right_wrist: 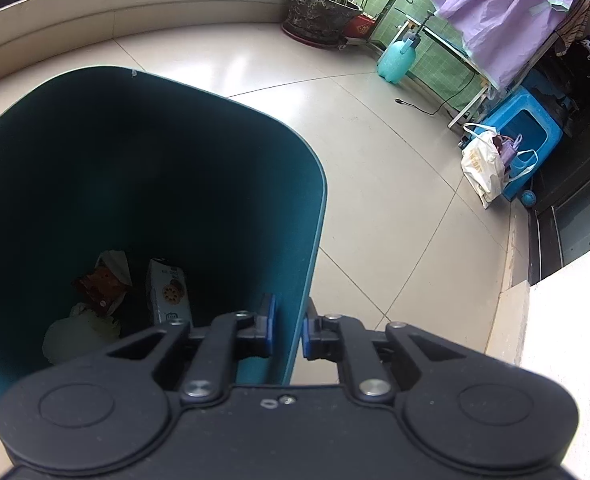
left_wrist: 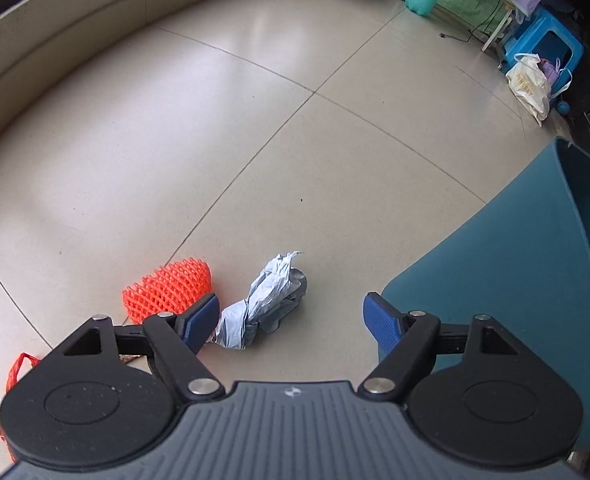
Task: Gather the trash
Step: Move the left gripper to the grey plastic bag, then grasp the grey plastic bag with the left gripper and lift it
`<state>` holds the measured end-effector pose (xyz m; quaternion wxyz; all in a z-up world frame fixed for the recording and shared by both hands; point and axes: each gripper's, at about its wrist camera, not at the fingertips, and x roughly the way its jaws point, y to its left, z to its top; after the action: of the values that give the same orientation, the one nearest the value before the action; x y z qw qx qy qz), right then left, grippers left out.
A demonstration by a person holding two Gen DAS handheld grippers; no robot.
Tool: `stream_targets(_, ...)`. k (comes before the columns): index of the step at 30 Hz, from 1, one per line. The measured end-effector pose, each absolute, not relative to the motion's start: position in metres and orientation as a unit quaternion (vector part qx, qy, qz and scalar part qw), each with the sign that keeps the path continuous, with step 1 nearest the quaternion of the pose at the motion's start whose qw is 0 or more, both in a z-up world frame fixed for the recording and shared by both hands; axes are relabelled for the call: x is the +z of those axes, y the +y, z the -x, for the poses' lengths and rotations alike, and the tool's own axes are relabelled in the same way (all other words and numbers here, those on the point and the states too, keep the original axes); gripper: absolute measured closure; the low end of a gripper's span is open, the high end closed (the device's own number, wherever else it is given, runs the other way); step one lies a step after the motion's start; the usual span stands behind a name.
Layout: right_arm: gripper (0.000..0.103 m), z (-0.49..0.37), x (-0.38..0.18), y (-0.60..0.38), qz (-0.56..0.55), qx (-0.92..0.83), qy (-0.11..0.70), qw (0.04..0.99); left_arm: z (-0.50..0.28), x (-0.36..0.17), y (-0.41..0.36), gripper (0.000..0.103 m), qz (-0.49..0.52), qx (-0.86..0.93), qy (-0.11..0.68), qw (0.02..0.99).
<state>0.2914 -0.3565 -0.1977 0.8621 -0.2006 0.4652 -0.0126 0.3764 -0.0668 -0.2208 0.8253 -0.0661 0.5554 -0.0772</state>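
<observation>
A crumpled grey paper wad (left_wrist: 261, 306) lies on the tiled floor, with an orange foam fruit net (left_wrist: 167, 286) to its left. My left gripper (left_wrist: 291, 318) is open and empty just above them; its left finger is beside the wad. The teal trash bin (left_wrist: 515, 280) stands at the right. My right gripper (right_wrist: 288, 330) is shut on the teal trash bin's rim (right_wrist: 295, 320), one finger inside and one outside. Inside the bin lie a snack packet (right_wrist: 169, 292), a brown wrapper (right_wrist: 101, 282) and white crumpled paper (right_wrist: 79, 334).
An orange mesh bag (left_wrist: 17, 372) lies at the lower left. A low wall ledge (left_wrist: 55, 40) curves along the far left. At the far right stand a blue stool (right_wrist: 529, 128), a white bag (right_wrist: 481, 166), a teal sprayer bottle (right_wrist: 397, 58) and a planter (right_wrist: 319, 12).
</observation>
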Motion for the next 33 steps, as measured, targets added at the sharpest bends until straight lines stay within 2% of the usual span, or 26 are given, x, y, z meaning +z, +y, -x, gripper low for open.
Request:
stream_targets(8, 0.090, -0.295, -0.200, -0.361, 0.200, -0.020, 0.471, 0.859, -0.390, -0.302, -0.062, 0.024, 0.099, -0.068, 0.619, 0.776)
stream_targets(18, 0.088, -0.296, -0.204, -0.355, 0.206, -0.028, 0.474, 0.856, -0.411, -0.366, -0.038, 0.024, 0.107, -0.021, 0.654, 0.749)
stream_targets(26, 0.088, -0.296, -0.204, -0.351, 0.214, -0.028, 0.476, 0.852, -0.413, -0.368, -0.039, 0.024, 0.102, -0.010, 0.650, 0.753)
stream_targets(33, 0.087, -0.298, -0.204, -0.350, 0.217, -0.029, 0.477, 0.851, -0.407, -0.318, -0.045, 0.024, 0.109, -0.067, 0.608, 0.784)
